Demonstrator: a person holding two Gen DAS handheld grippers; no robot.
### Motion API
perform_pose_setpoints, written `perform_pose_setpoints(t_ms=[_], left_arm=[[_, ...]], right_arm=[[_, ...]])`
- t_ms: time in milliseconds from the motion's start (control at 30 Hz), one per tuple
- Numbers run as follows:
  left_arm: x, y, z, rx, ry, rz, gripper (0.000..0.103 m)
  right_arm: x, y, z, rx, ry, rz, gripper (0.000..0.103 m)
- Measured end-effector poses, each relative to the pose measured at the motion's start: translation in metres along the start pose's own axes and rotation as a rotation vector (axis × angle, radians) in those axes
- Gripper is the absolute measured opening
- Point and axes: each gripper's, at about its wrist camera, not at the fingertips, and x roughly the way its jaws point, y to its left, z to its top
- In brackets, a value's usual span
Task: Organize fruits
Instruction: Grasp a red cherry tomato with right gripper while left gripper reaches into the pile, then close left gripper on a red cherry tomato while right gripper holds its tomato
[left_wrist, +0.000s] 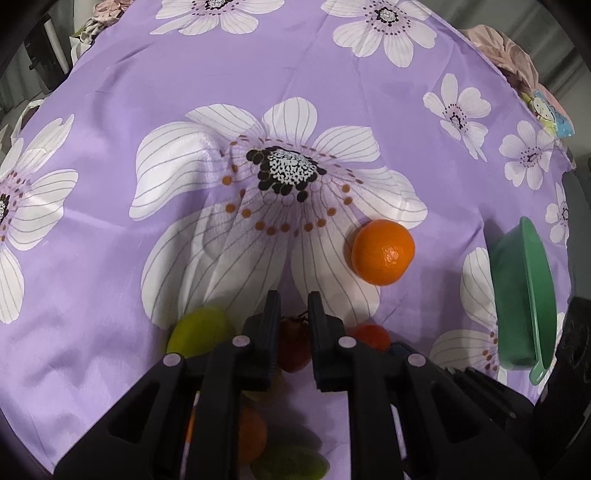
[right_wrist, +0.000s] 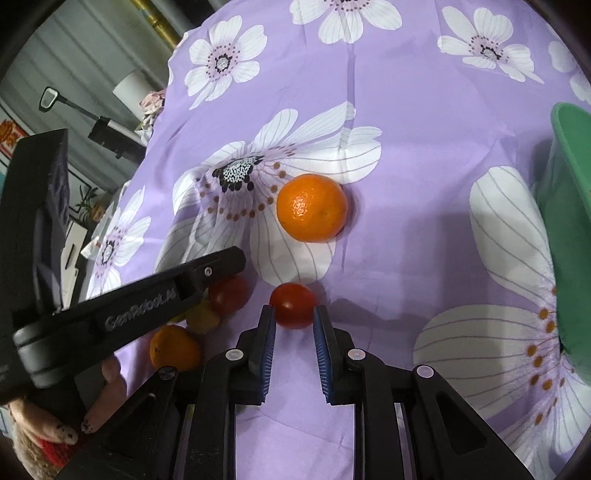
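Observation:
An orange (left_wrist: 383, 252) (right_wrist: 312, 208) lies on the purple flowered cloth (left_wrist: 110, 110). My left gripper (left_wrist: 293, 301) hovers above a dark red fruit (left_wrist: 293, 345), its jaws parted around it with a gap on each side; it shows from the side in the right wrist view (right_wrist: 229, 260). A second red fruit (left_wrist: 371, 336) (right_wrist: 293, 304) lies between my right gripper's (right_wrist: 293, 312) open fingertips. A green fruit (left_wrist: 199, 330), another orange (left_wrist: 251, 434) (right_wrist: 175, 347) and a yellow-green fruit (left_wrist: 291, 461) (right_wrist: 201, 317) lie under my left gripper.
A green plastic bowl (left_wrist: 524, 295) (right_wrist: 569, 221) stands tilted on its side at the right of the cloth. Beyond the cloth's left edge are furniture and a lamp (right_wrist: 125, 88). A hand (right_wrist: 103, 402) holds the left gripper.

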Motion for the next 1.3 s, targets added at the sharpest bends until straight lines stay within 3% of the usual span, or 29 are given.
perform_pose_setpoints(t_ms=[300,567,933,1300], left_arm=[[-0.004,0.002,-0.003,-0.002,0.015,0.006,0.018],[-0.008,-0.001,-0.008,0.028,0.035,0.013,0.023],[-0.010,-0.005,-0.013,0.034,0.053,-0.030,0.023],[-0.003,-0.013,-0.016,0.071,0.056,-0.022,0.025]], right_arm=[[-0.001,-0.007,0.005,0.048,0.004,0.019,0.023],[-0.023,-0.012,0.020,0.084,-0.051,0.037,0.026],[0.010,-0.015,0.027,0.166,0.047,0.107,0.029],[0.013,-0.023,0.023,0.203,0.068,0.093,0.029]])
